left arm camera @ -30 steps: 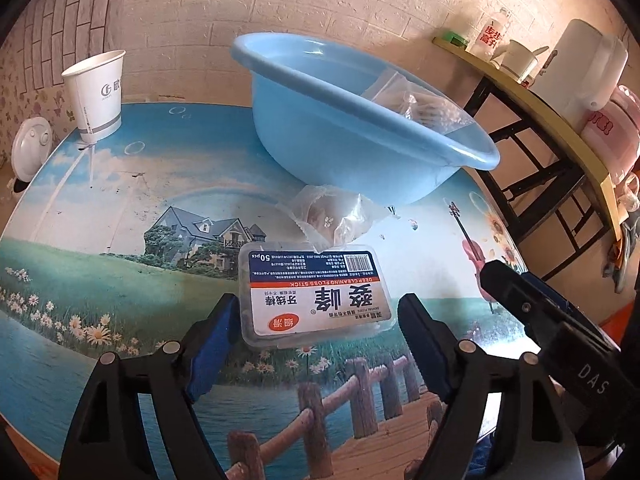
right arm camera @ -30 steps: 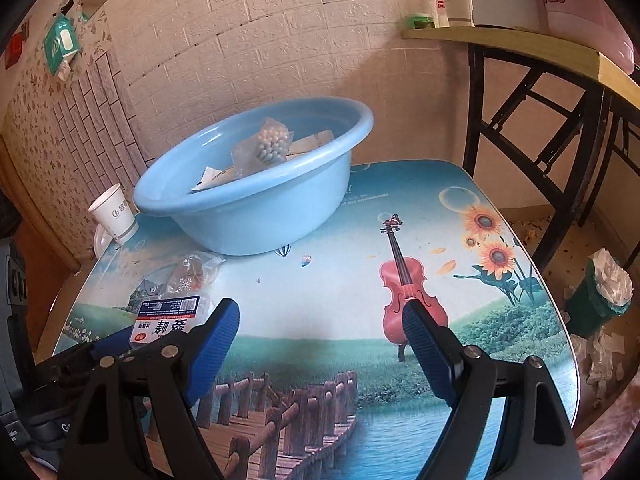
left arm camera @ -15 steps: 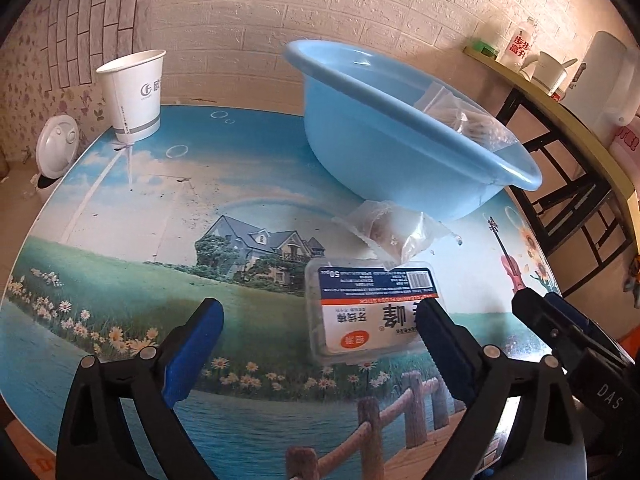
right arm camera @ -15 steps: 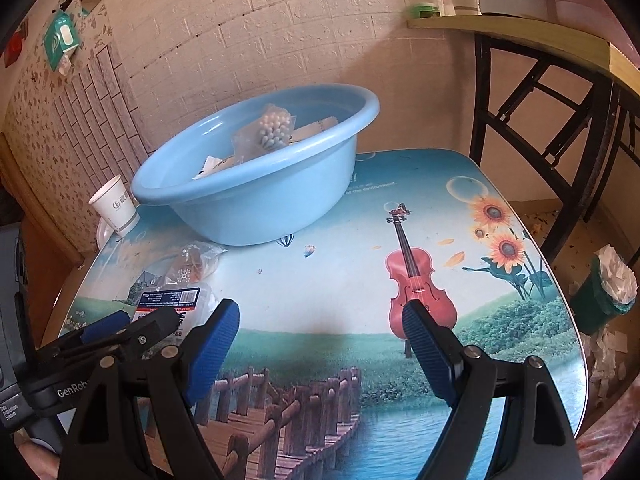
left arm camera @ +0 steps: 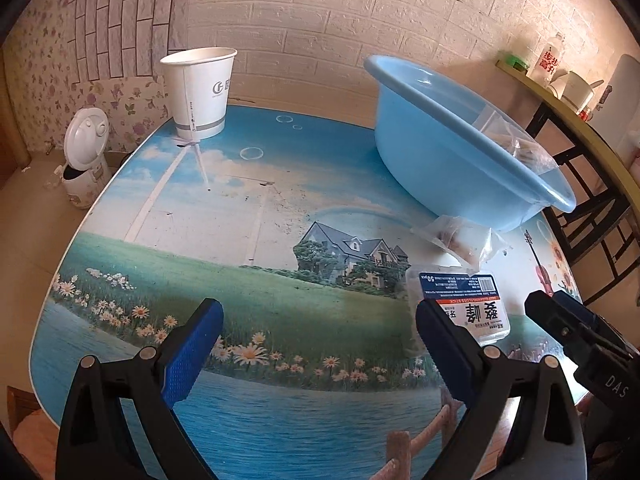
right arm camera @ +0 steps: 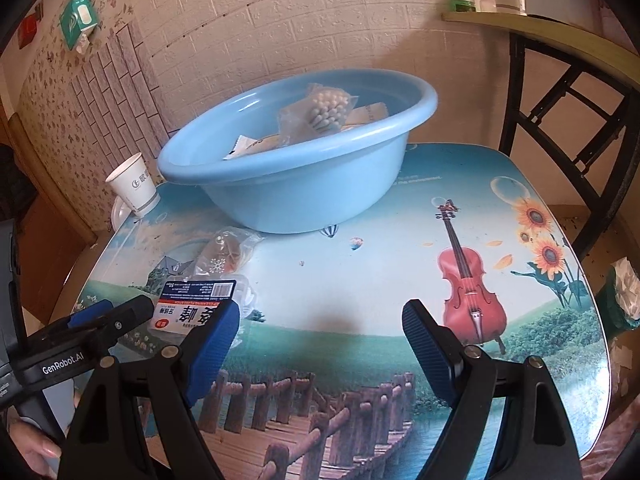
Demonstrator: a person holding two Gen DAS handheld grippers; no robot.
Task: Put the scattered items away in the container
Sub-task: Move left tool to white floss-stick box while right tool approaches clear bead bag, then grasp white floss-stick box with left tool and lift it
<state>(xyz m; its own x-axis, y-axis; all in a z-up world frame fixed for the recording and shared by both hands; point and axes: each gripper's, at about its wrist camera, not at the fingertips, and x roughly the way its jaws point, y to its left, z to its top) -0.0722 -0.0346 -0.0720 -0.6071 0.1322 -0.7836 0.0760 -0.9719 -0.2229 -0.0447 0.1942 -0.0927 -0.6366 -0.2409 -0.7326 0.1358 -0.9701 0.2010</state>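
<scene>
A light blue basin stands at the back of the picture-printed table and holds several packets and a bag of cotton swabs. It also shows in the left wrist view. A clear floss-stick box with a blue and white label lies in front of it, beside a crumpled clear bag. Both show in the right wrist view, the box and the bag. My left gripper is open and empty, left of the box. My right gripper is open and empty, right of the box.
A white paper cup stands at the table's far left corner. A small white appliance sits on the floor beyond the left edge. A black-legged side table with a yellow top stands to the right, with bottles and cups on it.
My left gripper has swung left and away from the floss box, which now lies off its right finger. My right gripper has shifted slightly towards the box.
</scene>
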